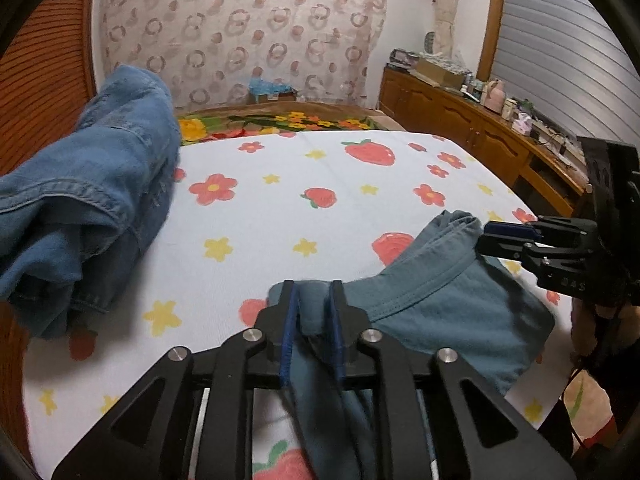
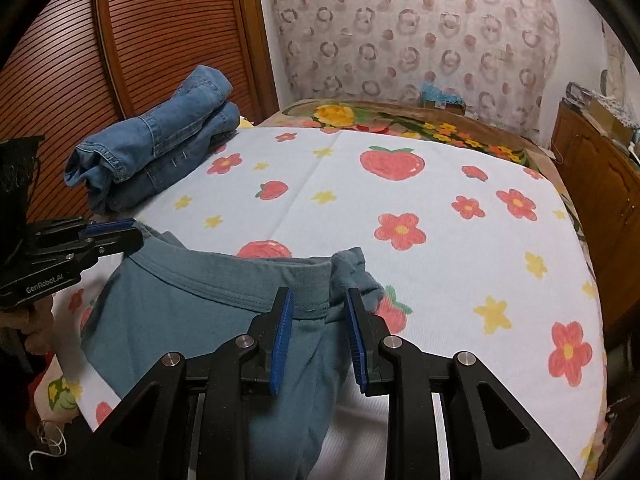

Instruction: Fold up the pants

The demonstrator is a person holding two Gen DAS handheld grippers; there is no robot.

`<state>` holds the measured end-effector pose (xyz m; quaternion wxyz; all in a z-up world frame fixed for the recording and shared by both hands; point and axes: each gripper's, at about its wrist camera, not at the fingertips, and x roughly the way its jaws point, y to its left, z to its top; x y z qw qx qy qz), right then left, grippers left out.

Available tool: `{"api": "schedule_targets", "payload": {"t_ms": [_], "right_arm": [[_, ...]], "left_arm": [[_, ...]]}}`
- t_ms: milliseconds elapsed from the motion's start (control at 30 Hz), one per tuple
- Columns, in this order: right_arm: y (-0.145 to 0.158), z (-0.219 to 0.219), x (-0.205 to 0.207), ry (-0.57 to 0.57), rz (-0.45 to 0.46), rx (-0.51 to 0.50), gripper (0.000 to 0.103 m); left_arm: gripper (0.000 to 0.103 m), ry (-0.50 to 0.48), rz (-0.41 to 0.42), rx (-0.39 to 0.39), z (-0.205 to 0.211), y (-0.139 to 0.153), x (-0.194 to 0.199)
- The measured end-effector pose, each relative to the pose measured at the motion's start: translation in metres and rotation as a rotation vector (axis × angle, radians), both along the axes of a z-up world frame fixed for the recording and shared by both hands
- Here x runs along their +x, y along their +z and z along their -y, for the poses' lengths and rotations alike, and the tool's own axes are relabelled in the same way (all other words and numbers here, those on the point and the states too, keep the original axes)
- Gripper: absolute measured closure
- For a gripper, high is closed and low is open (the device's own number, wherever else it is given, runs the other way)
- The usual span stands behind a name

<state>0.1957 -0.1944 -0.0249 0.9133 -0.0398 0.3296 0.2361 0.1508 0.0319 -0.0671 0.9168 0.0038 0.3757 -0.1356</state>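
Teal pants (image 1: 432, 304) lie at the near edge of the bed, waistband (image 2: 224, 276) facing away from me. My left gripper (image 1: 314, 290) is shut on a bunched end of the waistband, and teal cloth fills the gap between its blue pads. In the right wrist view the same left gripper (image 2: 120, 234) sits at the waistband's left end. My right gripper (image 2: 320, 300) is shut on the other end of the waistband, with cloth hanging down between its fingers. From the left wrist view, that right gripper (image 1: 496, 236) bites the far corner of the cloth.
Folded blue jeans (image 2: 160, 148) (image 1: 100, 184) rest on the bed's far left side beside a slatted wooden door (image 2: 168, 32). The strawberry-and-flower sheet (image 2: 440, 208) covers the bed. A wooden cabinet (image 1: 460, 120) with clutter lines the right; a patterned curtain (image 1: 240, 28) hangs behind.
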Motion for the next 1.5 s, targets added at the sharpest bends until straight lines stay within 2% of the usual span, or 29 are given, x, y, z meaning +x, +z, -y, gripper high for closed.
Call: {"api": "schedule_targets", "payload": {"t_ms": [33, 100, 167, 200, 467, 500, 767, 867, 1133, 1333, 1433, 1500], "right_arm": [[0.001, 0.001, -0.002, 0.004, 0.0, 0.004, 0.076], [0.002, 0.003, -0.008, 0.011, 0.001, 0.01, 0.075], [0.003, 0.004, -0.016, 0.017, 0.005, 0.013, 0.072], [0.003, 0.004, -0.02, 0.022, 0.008, 0.013, 0.07], [-0.005, 0.007, -0.045, 0.051, 0.012, -0.014, 0.065], [-0.007, 0.007, -0.045, 0.049, 0.013, -0.025, 0.064], [-0.014, 0.004, -0.039, 0.042, -0.001, -0.036, 0.064], [-0.015, 0.002, -0.038, 0.041, 0.003, -0.037, 0.064], [-0.018, 0.002, -0.038, 0.041, -0.006, -0.039, 0.064], [-0.019, 0.001, -0.038, 0.039, -0.007, -0.039, 0.064], [-0.02, 0.001, -0.038, 0.039, -0.01, -0.036, 0.064], [-0.02, 0.0, -0.038, 0.039, -0.008, -0.043, 0.064]], "left_arm": [[0.073, 0.002, 0.003, 0.002, -0.001, 0.001, -0.003], [0.067, -0.006, 0.01, -0.004, -0.003, 0.003, -0.01], [0.051, -0.018, 0.008, -0.003, -0.004, 0.002, -0.019], [0.049, -0.023, 0.013, -0.004, -0.005, 0.001, -0.024], [0.049, -0.022, 0.028, 0.003, -0.012, -0.011, -0.064], [0.049, -0.026, 0.028, 0.001, -0.012, -0.012, -0.069], [0.082, -0.055, 0.001, -0.018, -0.01, -0.024, -0.096], [0.089, -0.055, 0.001, -0.034, -0.008, -0.025, -0.103], [0.089, -0.051, -0.034, -0.018, -0.002, -0.035, -0.103], [0.087, -0.053, -0.03, 0.008, 0.001, -0.036, -0.101], [0.099, -0.074, -0.023, -0.008, 0.0, -0.034, -0.103], [0.101, -0.083, -0.01, -0.014, -0.001, -0.031, -0.106]]}}
